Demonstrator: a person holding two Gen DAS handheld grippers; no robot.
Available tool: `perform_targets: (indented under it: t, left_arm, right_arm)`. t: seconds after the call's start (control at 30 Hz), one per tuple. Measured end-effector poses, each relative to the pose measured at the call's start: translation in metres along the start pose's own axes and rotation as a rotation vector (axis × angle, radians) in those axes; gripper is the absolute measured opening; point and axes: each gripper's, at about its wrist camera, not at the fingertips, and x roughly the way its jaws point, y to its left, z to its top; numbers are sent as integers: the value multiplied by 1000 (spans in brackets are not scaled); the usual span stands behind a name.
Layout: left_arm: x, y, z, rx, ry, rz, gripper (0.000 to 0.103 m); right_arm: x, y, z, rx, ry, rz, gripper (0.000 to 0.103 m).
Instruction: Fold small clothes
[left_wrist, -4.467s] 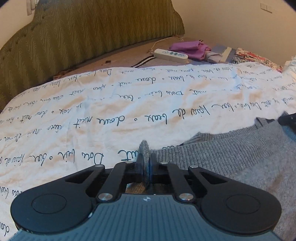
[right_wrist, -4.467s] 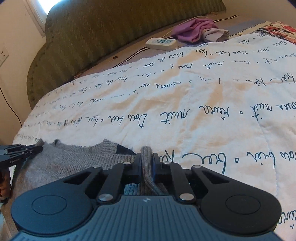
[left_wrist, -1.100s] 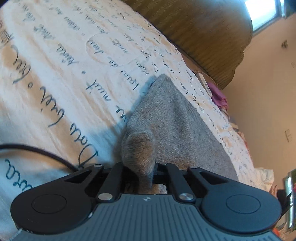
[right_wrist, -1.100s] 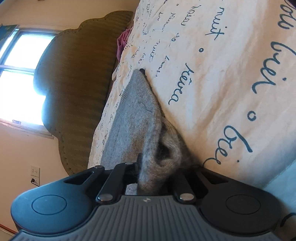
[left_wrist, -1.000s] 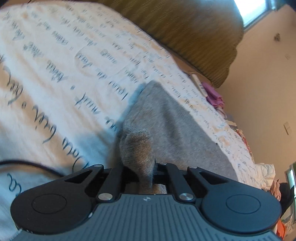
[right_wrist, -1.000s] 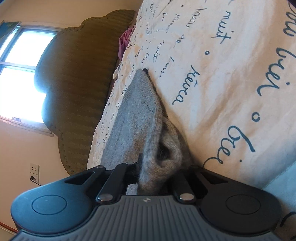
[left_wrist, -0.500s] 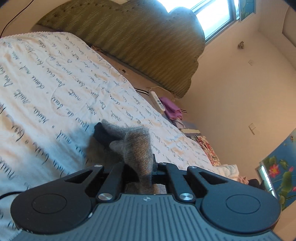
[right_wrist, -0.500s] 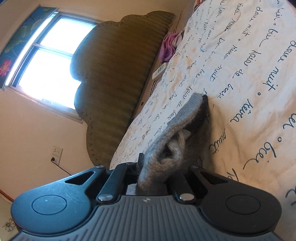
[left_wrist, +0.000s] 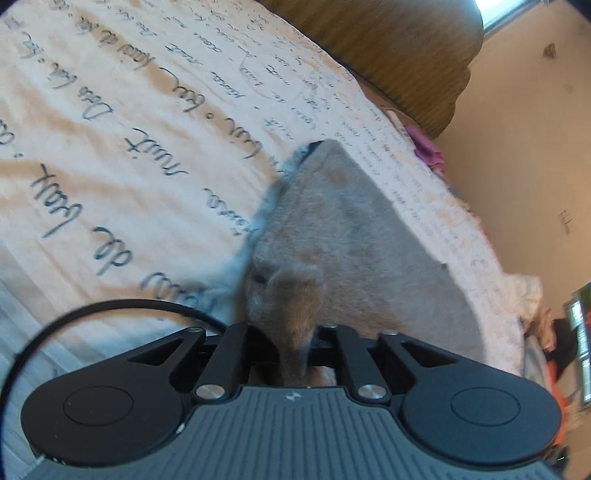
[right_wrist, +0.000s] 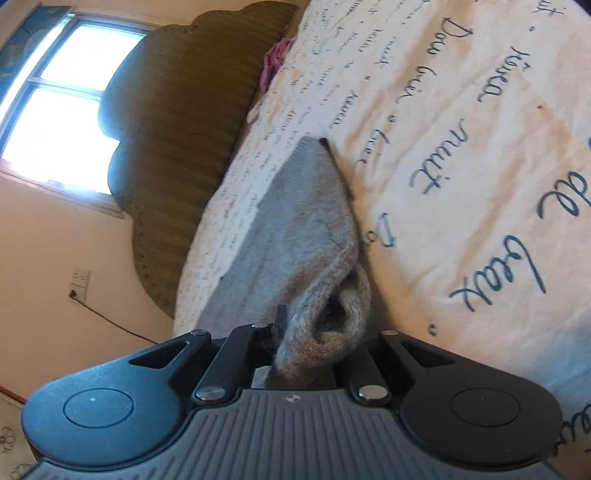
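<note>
Grey knit sweater (left_wrist: 354, 236) lies on the script-printed quilt (left_wrist: 122, 147). I see my left gripper (left_wrist: 295, 350) pinching a bunched corner; my right gripper (right_wrist: 310, 350) is clamped on another bunched fold, sweater (right_wrist: 295, 229) stretching ahead of both.

Two fisheye views, each from a camera mounted on a handheld gripper, looking forward along its fingers. The left wrist view sits low and very close over the bed (left_wrist: 122, 122), rolled sideways, facing the far headboard (left_wrist: 399, 40) and a wall at right. The right wrist view is equally close, rolled the other way, with a window (right_wrist: 62, 107) at left. Both share the grey knit garment (left_wrist: 354, 243) (right_wrist: 295, 229), the script-printed bedcover and the headboard (right_wrist: 177, 122).
</note>
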Motion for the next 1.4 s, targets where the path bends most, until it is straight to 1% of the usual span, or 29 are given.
perform_targets:
  t: [0.03, 0.07, 0.1, 0.13, 0.2, 0.23, 0.27, 0.3, 0.37, 0.4, 0.47, 0.5, 0.53, 0.57, 0.67, 0.73, 0.8, 0.87, 0.9, 0.93, 0.97, 1.07, 1.13, 1.17, 1.2, 1.23, 1.3, 1.33, 1.4]
  left_arm:
    - [-6, 1, 1, 8, -3, -6, 26]
    - [-14, 1, 4, 21, -19, 1, 28]
    - [-28, -2, 7, 49, -66, 33, 39]
    - [-42, -4, 11, 85, -134, 70, 44]
    - [-70, -12, 21, 157, -271, 120, 58]
    - [-80, -20, 27, 191, -330, 139, 61]
    - [-85, -28, 33, 232, -370, 148, 62]
    - [-85, -42, 39, 293, -396, 153, 65]
    - [-73, -67, 49, 410, -429, 175, 70]
    - [-58, -83, 54, 469, -437, 194, 75]
    - [-22, -101, 66, 532, -396, 222, 76]
    - [2, -107, 74, 547, -349, 234, 76]
    - [24, -111, 82, 560, -303, 248, 74]
    - [42, -113, 88, 574, -278, 267, 72]
    - [88, -114, 107, 613, -205, 287, 73]
    - [111, -111, 118, 617, -152, 291, 73]
    - [129, -109, 125, 628, -108, 293, 71]
    - [145, -114, 127, 670, -74, 294, 61]
    - [151, -116, 126, 687, -52, 282, 44]
    - [156, -117, 127, 692, -28, 270, 29]
    - [160, -119, 126, 698, -8, 252, 24]
    - [166, -126, 121, 756, -7, 233, 23]
    - [170, -129, 121, 769, 2, 216, 23]
    - [172, -130, 120, 775, 0, 219, 21]
    - [173, -130, 119, 785, -3, 226, 4]
    - [174, -131, 118, 794, -9, 234, 4]
    - [174, -134, 116, 819, -39, 268, 4]
    - [172, -135, 116, 826, -56, 277, 4]
    - [162, -134, 117, 809, -95, 279, 4]
  right_arm:
    - [-2, -3, 0, 6, 8, -21, 9]
    - [-7, -5, 0, 21, 11, -14, 9]
    - [-15, -5, 2, 21, 5, -15, 11]
    - [-23, -3, 5, 0, -9, -27, 14]
    - [-44, 2, 13, -69, -90, -80, 35]
    - [-53, 5, 20, -104, -137, -93, 41]
    - [-60, 8, 29, -131, -178, -100, 51]
    - [-61, 12, 40, -145, -200, -105, 59]
    - [-52, 25, 63, -176, -195, -90, 59]
    - [-42, 32, 73, -207, -180, -75, 59]
    - [-12, 48, 93, -280, -156, -78, 59]
    - [7, 54, 103, -306, -133, -91, 59]
    - [25, 58, 112, -332, -100, -99, 59]
    - [44, 63, 120, -352, -75, -127, 59]
    - [89, 73, 137, -426, -18, -201, 59]
    - [106, 80, 141, -482, 0, -228, 59]
    - [118, 82, 144, -520, 30, -229, 59]
    - [133, 82, 146, -542, 72, -242, 59]
    - [137, 81, 147, -545, 77, -239, 59]
    - [139, 80, 148, -541, 83, -226, 59]
    - [141, 79, 150, -535, 90, -211, 59]
    - [144, 80, 154, -536, 128, -154, 59]
    - [144, 82, 155, -538, 144, -136, 59]
    - [145, 83, 155, -542, 156, -122, 59]
    - [146, 84, 154, -549, 172, -111, 56]
    - [148, 85, 152, -563, 187, -111, 51]
    - [154, 88, 149, -592, 217, -136, 10]
    - [154, 90, 147, -606, 209, -143, 9]
    - [148, 94, 148, -600, 178, -109, 7]
